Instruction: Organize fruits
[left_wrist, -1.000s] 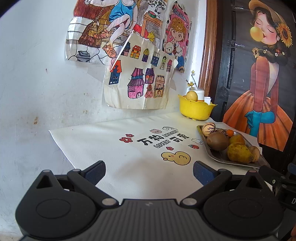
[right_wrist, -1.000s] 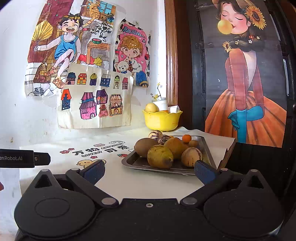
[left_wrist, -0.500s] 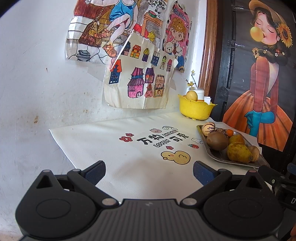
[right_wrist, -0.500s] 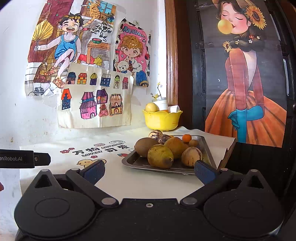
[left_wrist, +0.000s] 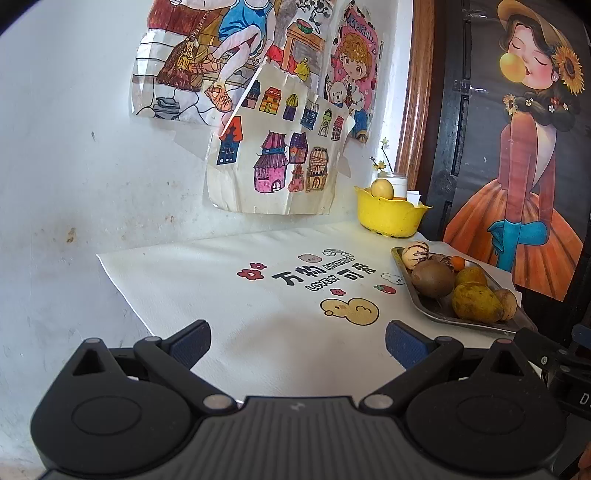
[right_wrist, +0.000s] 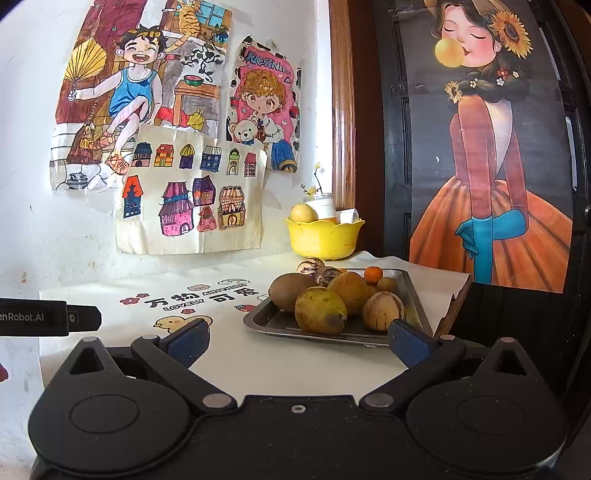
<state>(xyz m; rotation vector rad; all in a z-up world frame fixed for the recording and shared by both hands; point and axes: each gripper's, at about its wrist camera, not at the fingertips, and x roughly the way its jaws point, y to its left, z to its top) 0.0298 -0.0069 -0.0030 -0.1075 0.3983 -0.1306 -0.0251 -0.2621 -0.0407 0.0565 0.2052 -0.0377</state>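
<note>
A metal tray (right_wrist: 413, 295) on the white table mat holds several fruits: a brown kiwi (right_wrist: 290, 290), a yellow-green pear (right_wrist: 320, 310), striped melons and a small orange (right_wrist: 373, 273). The tray (left_wrist: 424, 303) also shows at the right in the left wrist view. A yellow bowl (right_wrist: 323, 236) with a pale round fruit (right_wrist: 303, 213) stands behind it by the wall. My right gripper (right_wrist: 297, 341) is open and empty just in front of the tray. My left gripper (left_wrist: 297, 341) is open and empty over the mat, left of the tray.
Paper drawings hang on the white wall behind the mat (left_wrist: 221, 295). A dark door with a girl poster (right_wrist: 487, 166) stands at the right. The table's right edge (right_wrist: 458, 299) lies just beyond the tray. The left gripper's body (right_wrist: 48, 318) shows at the left of the right wrist view.
</note>
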